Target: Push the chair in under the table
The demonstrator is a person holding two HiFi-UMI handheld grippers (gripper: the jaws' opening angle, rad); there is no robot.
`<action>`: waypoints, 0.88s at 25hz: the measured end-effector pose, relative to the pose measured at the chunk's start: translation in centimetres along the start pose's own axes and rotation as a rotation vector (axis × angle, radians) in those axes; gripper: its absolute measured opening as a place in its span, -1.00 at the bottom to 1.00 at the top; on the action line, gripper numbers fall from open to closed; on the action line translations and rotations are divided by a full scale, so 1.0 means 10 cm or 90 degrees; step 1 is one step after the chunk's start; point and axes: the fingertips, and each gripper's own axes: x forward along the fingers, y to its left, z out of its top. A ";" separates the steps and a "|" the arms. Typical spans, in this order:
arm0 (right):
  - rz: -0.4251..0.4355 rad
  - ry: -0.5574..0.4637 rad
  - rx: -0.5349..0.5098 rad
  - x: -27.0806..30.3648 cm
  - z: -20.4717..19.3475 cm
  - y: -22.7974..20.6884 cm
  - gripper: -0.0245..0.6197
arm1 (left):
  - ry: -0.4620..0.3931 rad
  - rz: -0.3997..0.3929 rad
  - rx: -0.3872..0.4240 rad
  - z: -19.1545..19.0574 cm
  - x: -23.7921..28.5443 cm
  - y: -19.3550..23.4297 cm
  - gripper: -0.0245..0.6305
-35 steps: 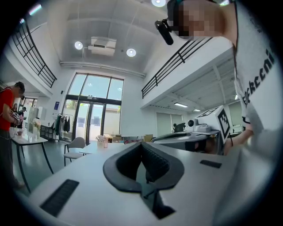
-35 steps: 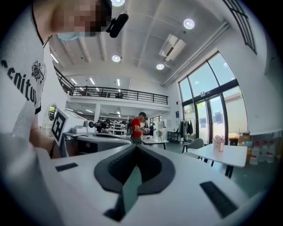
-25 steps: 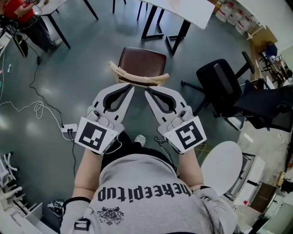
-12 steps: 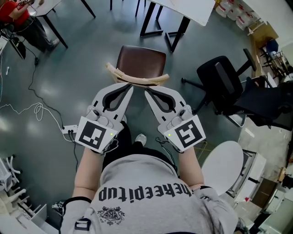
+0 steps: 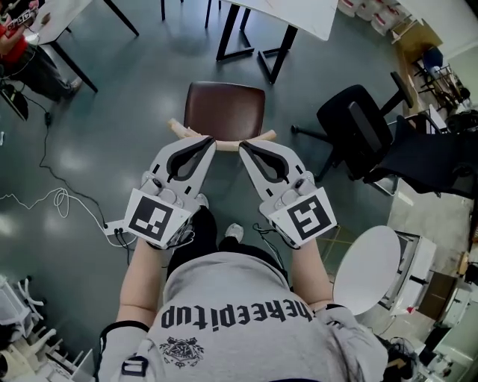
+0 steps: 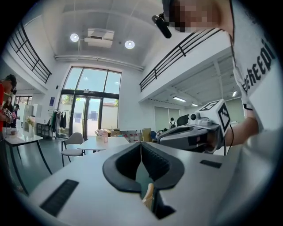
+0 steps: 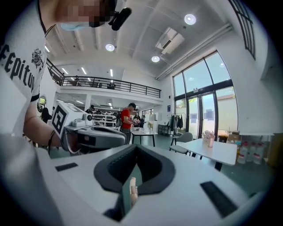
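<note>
A chair with a brown seat (image 5: 224, 110) and a curved pale wooden backrest (image 5: 179, 128) stands on the grey floor just short of the white table (image 5: 302, 13). In the head view my left gripper (image 5: 211, 141) and right gripper (image 5: 242, 146) are both shut, side by side, their tips against the backrest rail from the near side. A sliver of the pale backrest (image 6: 148, 196) shows below the closed left gripper (image 6: 141, 145) in the left gripper view. The same wood (image 7: 132, 190) shows below the right gripper (image 7: 136, 148) in the right gripper view.
The table's black legs (image 5: 272, 52) stand just beyond the seat. A black office chair (image 5: 358, 130) is at the right, a white round seat (image 5: 366, 268) near right. Cables and a power strip (image 5: 112, 226) lie on the floor at left. Another table's legs (image 5: 82, 71) are far left.
Both grippers and the chair have moved forward together, and the seat is now closer to the table's legs. The person has stepped forward too. Both grippers stay shut.
</note>
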 end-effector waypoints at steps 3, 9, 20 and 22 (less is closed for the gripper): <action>-0.021 0.010 0.007 0.16 -0.02 -0.11 -0.89 | 0.000 -0.016 0.005 -0.02 0.09 0.19 -0.87; -0.047 0.030 0.009 0.48 -0.09 -0.27 -0.89 | 0.018 -0.058 0.009 -0.11 0.24 0.53 -0.87; -0.081 0.084 0.002 0.88 -0.35 -0.37 -0.88 | 0.060 -0.151 0.042 -0.41 0.36 0.90 -0.87; -0.081 0.096 -0.002 0.89 -0.41 -0.38 -0.88 | 0.070 -0.164 0.060 -0.49 0.38 0.91 -0.86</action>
